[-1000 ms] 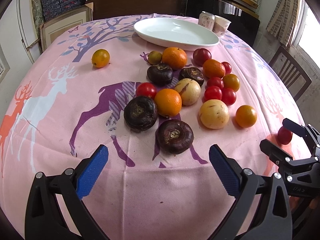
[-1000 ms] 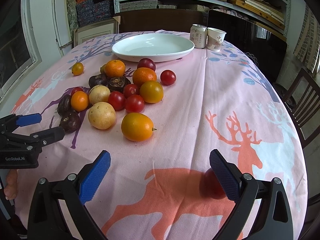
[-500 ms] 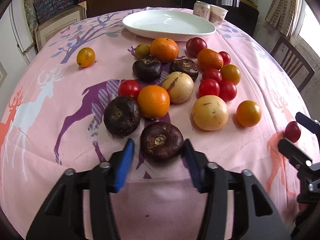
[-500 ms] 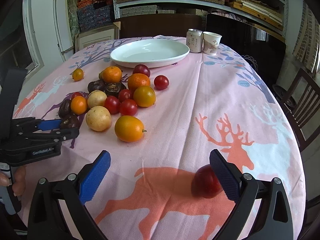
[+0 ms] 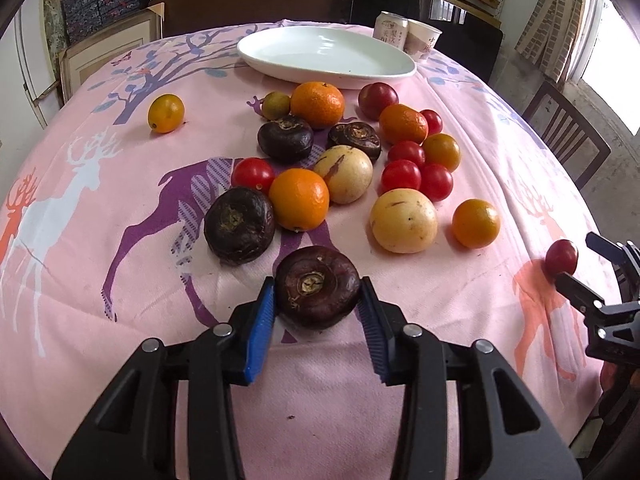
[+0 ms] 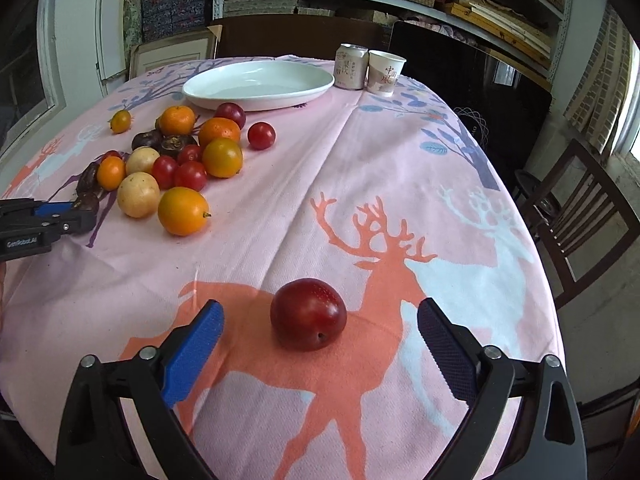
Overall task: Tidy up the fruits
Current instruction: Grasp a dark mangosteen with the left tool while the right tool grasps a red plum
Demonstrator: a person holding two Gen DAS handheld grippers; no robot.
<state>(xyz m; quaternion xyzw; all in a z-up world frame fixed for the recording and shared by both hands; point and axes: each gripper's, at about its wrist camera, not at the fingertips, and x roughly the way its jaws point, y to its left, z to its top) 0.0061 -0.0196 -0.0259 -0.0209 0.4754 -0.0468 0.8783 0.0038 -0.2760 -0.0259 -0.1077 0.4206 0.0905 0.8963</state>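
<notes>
A heap of fruit lies on the pink deer tablecloth: oranges (image 5: 299, 199), cherry tomatoes (image 5: 401, 176), pale yellow fruits (image 5: 403, 221) and dark brown fruits (image 5: 239, 226). My left gripper (image 5: 317, 300) is shut on the nearest dark fruit (image 5: 318, 286), a blue pad pressing on each side, still on the cloth. A red plum (image 6: 308, 314) lies apart at the table's near right. My right gripper (image 6: 319, 308) straddles it; its jaws are closing, with gaps between both pads and the plum. A white oval plate (image 5: 328, 56) stands bare at the far side.
A drink can (image 6: 351, 66) and a paper cup (image 6: 385, 72) stand right of the plate. A lone small orange fruit (image 5: 165, 113) sits at the far left. A dark wooden chair (image 6: 580, 220) is by the table's right edge. Shelves fill the back wall.
My left gripper went from wide open to closed around the nearest dark fruit. My right gripper shifted so the red plum, earlier beside its right finger, now lies centred between narrower jaws.
</notes>
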